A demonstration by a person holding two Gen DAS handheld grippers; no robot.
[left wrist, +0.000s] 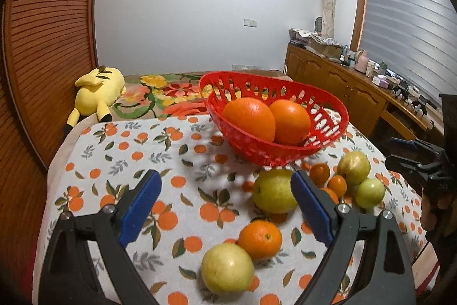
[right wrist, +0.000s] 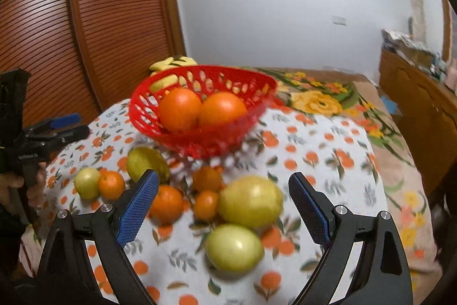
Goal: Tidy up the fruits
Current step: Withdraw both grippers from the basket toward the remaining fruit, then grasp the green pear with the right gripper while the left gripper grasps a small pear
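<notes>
Orange-print tablecloth (left wrist: 137, 145) under red basket (left wrist: 328, 102); no legible writing.

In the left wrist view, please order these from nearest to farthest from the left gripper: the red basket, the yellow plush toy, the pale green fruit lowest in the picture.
1. Pale green fruit: on the tablecloth, just below the open left gripper.
2. Red basket: farther back, holding two oranges.
3. Yellow plush toy: far left, on the bed beyond the table.

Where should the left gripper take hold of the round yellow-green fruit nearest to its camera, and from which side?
Grip the round yellow-green fruit across its widest middle, coming from above and the near side. The small orange mandarin touches its far right flank, so put one finger on the free left side and the other on the near right, clear of that contact. The open left gripper looks wide enough.
</notes>
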